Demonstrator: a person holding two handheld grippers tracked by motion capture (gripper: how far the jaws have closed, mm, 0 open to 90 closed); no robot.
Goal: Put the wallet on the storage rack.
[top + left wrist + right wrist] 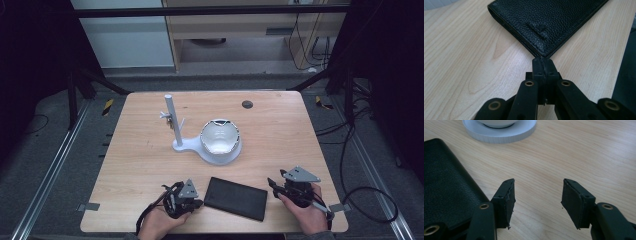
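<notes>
A black leather wallet [236, 198] lies flat near the table's front edge, between my two grippers. My left gripper [199, 202] sits at its left end. In the left gripper view the jaws [543, 63] are pressed together, their tips right at one corner of the wallet [549, 20], with nothing visible between them. My right gripper [274, 185] rests just off the wallet's right end. In the right gripper view it [537, 185] stands open over bare wood, and the wallet [444, 182] lies to the left of its jaws.
A white stand [182, 146] with an upright post [170, 117] and a white bowl [220, 136] on its round base [499, 133] sits mid-table. A small dark disc [247, 104] is set into the far side. Cables run over the floor at the right.
</notes>
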